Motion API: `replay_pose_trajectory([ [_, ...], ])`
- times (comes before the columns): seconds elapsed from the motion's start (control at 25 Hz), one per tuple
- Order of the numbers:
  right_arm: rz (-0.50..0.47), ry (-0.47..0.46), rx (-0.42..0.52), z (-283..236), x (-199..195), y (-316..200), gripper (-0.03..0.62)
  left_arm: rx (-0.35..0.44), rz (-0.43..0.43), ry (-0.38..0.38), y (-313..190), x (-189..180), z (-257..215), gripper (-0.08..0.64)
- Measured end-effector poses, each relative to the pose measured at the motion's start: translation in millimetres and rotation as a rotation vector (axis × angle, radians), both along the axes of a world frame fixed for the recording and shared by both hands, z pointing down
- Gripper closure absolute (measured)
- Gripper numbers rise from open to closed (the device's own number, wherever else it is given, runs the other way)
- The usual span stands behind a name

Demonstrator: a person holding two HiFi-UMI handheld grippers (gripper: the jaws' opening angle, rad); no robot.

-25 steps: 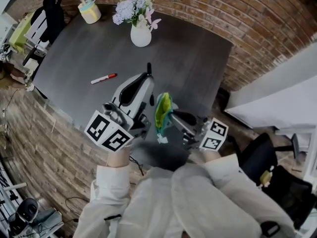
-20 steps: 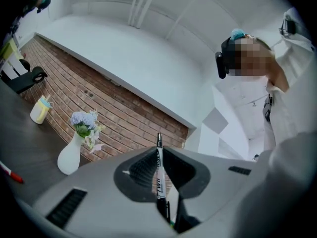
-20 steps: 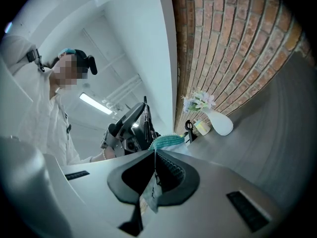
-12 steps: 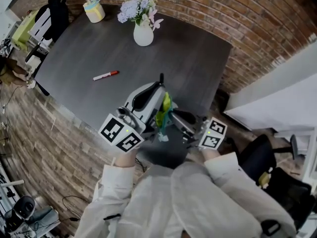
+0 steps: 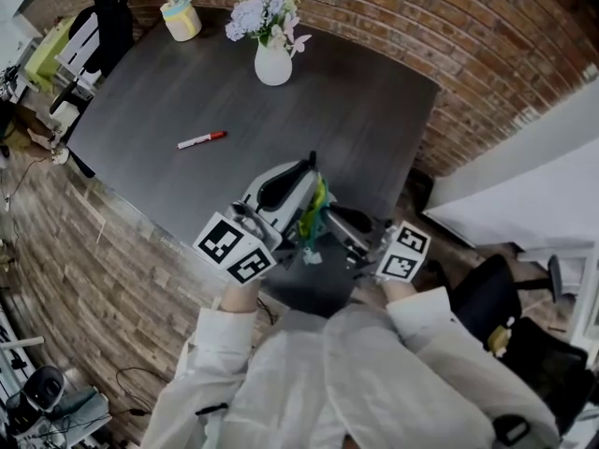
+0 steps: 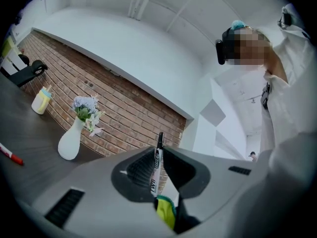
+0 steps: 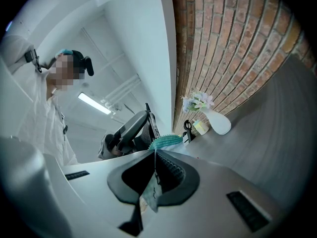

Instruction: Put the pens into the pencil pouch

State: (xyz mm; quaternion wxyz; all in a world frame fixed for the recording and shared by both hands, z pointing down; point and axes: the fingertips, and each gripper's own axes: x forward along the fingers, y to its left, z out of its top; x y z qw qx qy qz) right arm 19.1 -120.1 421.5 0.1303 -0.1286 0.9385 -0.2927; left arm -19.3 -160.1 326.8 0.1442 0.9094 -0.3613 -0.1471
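While your right tongs (image 7: 154, 175) pinch shut on a fold of the green pencil pouch (image 5: 315, 210) and hold it up by the near edge of the worktop (image 5: 374, 110), your left tongs (image 6: 157, 170) grip a black-capped pen (image 6: 158, 155). The pen stands upright, cap end up, directly over the pouch. Its lower end meets the top of the pouch, but no view shows whether it has passed through the opening. That pen therefore counts as on its way in, not yet stowed.

A red pen (image 5: 201, 140) lies alone on the dark worktop, well apart from both tongs, with a white vase (image 5: 272, 64) of flowers further back. No view shows inside the pouch, so you cannot tell whether it already holds any pens.

As things stand, the task looks roughly at its midpoint. The held pen has to slide in and be let go, and then you have to fetch the red one and put it in too.
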Motion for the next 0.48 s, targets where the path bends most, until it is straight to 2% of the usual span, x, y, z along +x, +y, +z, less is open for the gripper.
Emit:
replay_pose_trajectory([
  [0.24,-0.005,0.001,-0.002,0.1,-0.9,0.5,0.583,-0.029,-0.004,-0.048,2.0,0.0,11.0,0.520],
  [0.48,-0.009,0.007,-0.011,3.5,-0.2,-0.7,0.582,-0.045,-0.029,-0.060,0.5,-8.0,15.8,0.518],
])
